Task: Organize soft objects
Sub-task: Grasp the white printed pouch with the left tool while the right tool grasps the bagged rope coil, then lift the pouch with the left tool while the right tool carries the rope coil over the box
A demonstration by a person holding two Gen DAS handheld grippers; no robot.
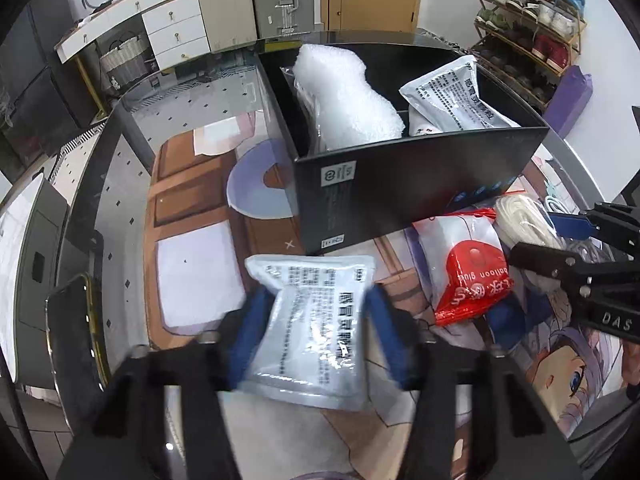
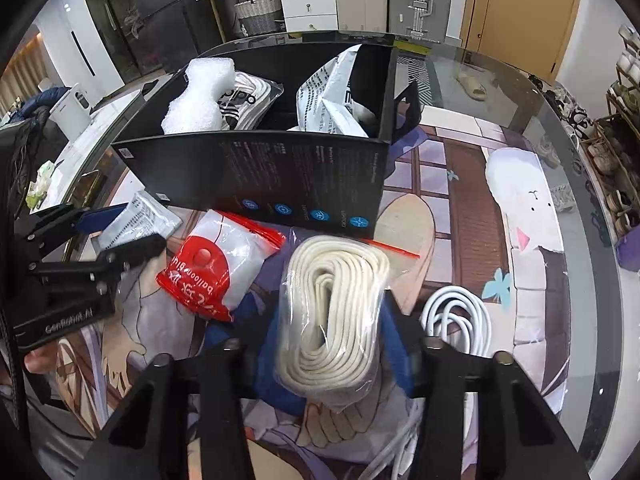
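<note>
My left gripper (image 1: 316, 312) is shut on a white printed pouch (image 1: 312, 320), held just above the table in front of the black box (image 1: 400, 184). My right gripper (image 2: 332, 332) is shut on a clear bag of cream rope (image 2: 332, 312), also near the box (image 2: 280, 172). The box holds bubble wrap (image 1: 344, 92), a second printed pouch (image 1: 452, 96) and a bagged white shoe (image 2: 248, 100). A red and white balloon glue bag (image 1: 468, 272) lies on the mat between the grippers; it also shows in the right wrist view (image 2: 216, 268).
A coiled white cable (image 2: 460, 316) lies on the mat right of my right gripper. A dark phone (image 1: 76, 340) lies at the table's left edge. The glass table carries a printed cartoon mat (image 2: 480, 208). A shoe rack (image 1: 528, 28) stands beyond the table.
</note>
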